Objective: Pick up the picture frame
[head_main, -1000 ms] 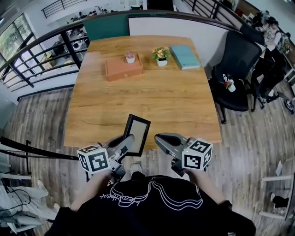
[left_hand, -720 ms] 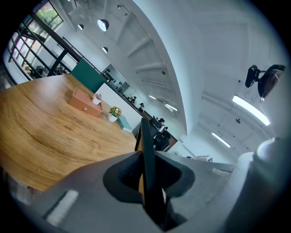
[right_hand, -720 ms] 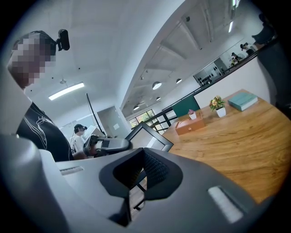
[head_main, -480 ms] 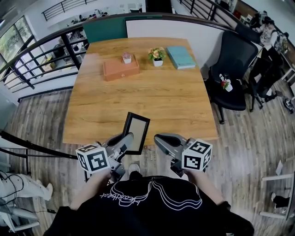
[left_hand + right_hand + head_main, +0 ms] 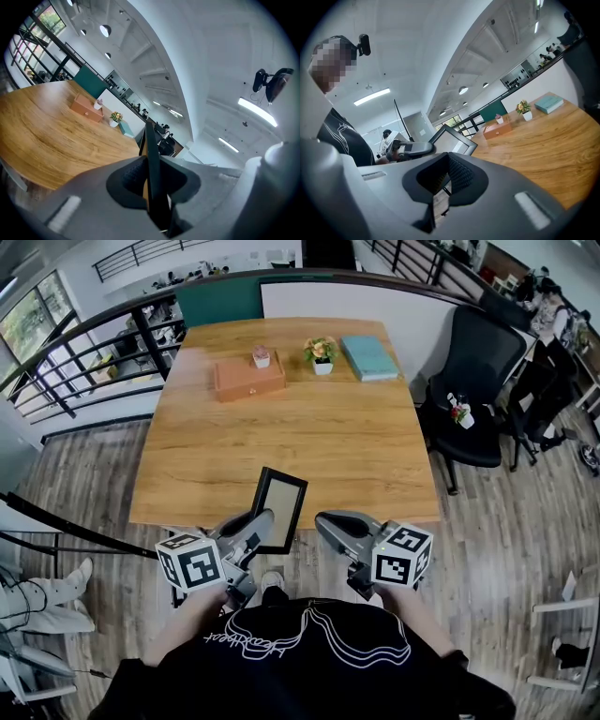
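The picture frame is black with a pale brown inside. It is held up off the table, over the near edge, tilted on its long side. My left gripper is shut on the frame's lower left edge. In the left gripper view the picture frame stands edge-on, pinched between the jaws of my left gripper. My right gripper hovers just right of the frame, apart from it, shut on nothing. From my right gripper I see the picture frame and the left gripper holding it.
The wooden table stretches ahead. At its far end stand an orange box, two small flower pots and a teal book. A black office chair is at the right, a black railing at the left.
The frame stays held in my left gripper at the same spot. Only the head view has drifted slightly.
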Motion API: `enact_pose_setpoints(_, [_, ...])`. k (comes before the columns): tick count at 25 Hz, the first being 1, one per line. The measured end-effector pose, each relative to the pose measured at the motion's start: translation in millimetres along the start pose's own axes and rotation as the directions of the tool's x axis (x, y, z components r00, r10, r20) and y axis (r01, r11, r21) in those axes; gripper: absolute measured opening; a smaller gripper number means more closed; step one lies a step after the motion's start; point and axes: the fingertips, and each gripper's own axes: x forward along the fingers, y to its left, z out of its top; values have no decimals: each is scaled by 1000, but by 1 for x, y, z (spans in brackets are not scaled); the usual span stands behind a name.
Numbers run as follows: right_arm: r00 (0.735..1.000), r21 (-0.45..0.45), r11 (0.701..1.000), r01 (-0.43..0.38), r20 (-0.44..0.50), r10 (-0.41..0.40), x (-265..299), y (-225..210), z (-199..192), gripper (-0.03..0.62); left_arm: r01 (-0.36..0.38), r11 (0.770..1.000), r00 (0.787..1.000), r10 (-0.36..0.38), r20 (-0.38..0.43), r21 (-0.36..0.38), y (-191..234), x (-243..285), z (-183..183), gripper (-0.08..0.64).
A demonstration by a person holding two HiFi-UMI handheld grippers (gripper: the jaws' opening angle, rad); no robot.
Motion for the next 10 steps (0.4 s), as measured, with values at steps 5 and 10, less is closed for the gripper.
enact_pose_setpoints(5, [1000, -4, 1000, -16, 0, 16, -3, 6, -1, 25, -10, 1000, 1000, 10, 18, 4, -5, -4, -2, 61])
enact_pose_setpoints(10, [1000, -7, 999, -31, -3, 31, -11, 16, -5, 25, -12, 1000, 1000, 12, 28, 4, -16, -9, -10, 61])
